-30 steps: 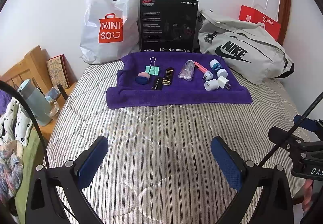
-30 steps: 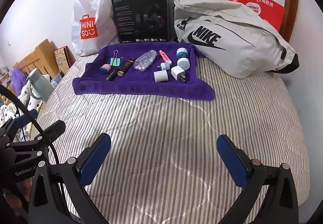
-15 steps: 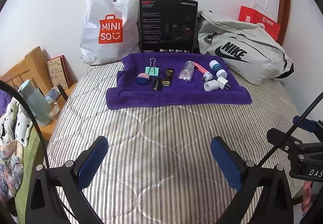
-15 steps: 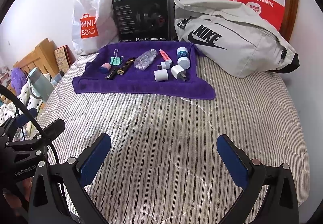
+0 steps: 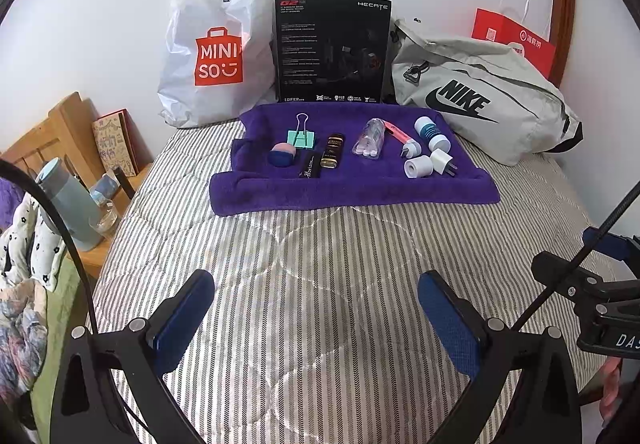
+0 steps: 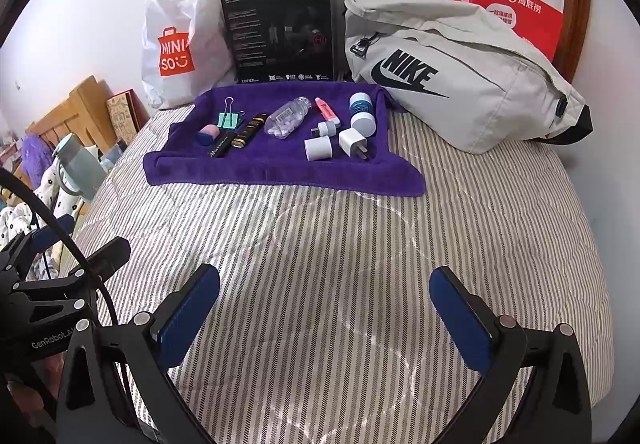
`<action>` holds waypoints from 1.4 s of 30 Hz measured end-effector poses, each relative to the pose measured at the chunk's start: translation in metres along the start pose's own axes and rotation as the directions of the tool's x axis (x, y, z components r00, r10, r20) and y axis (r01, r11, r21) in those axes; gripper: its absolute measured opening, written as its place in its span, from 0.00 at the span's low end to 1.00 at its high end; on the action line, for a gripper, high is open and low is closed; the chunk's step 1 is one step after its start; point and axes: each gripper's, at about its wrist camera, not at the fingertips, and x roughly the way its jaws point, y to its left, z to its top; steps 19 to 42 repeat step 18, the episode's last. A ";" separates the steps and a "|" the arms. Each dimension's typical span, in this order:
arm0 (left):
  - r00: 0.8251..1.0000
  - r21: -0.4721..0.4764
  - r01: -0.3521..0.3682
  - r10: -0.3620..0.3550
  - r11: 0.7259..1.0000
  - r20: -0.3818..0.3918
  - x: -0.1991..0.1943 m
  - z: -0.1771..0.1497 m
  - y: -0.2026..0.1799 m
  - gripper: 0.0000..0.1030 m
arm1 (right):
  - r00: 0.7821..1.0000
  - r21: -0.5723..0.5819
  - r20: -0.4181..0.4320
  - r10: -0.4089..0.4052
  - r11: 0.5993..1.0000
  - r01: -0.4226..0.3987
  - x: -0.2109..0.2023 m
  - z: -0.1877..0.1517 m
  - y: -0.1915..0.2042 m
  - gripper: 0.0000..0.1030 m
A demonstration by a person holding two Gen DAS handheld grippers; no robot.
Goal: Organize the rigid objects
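Note:
A purple towel [image 5: 352, 187] [image 6: 280, 171] lies across the far part of the striped bed. On it rest a green binder clip [image 5: 302, 137], a pink and blue egg-shaped item [image 5: 282, 154], a black and gold tube [image 5: 333, 151], a clear pill bottle [image 5: 370, 137], a pink highlighter [image 5: 398, 131], a blue and white jar [image 5: 430, 131], a white plug [image 5: 440, 159] and a white cylinder [image 5: 418, 166]. My left gripper [image 5: 316, 304] hovers open over the bedspread, well short of the towel. My right gripper [image 6: 324, 300] is likewise open and empty.
Against the wall stand a white shopping bag [image 5: 216, 55], a black box [image 5: 332, 47], a grey sports bag [image 5: 480, 99] and a red paper bag [image 5: 516, 43]. A wooden bedside stand [image 5: 60, 131] with a pale flask [image 5: 68, 199] sits left of the bed.
Both views have shifted very slightly; the items on the towel stay where they were and both grippers stay open.

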 end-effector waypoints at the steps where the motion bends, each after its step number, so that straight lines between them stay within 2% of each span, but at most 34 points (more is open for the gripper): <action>1: 1.000 -0.001 0.000 0.000 1.000 0.000 0.000 0.000 0.001 1.00 | 1.000 0.000 -0.001 -0.001 1.000 0.001 0.000 0.000 0.000 1.00; 42: 1.000 0.006 -0.003 0.003 1.000 0.011 -0.001 -0.002 0.001 1.00 | 1.000 -0.003 -0.001 0.001 1.000 -0.001 -0.002 -0.001 0.001 1.00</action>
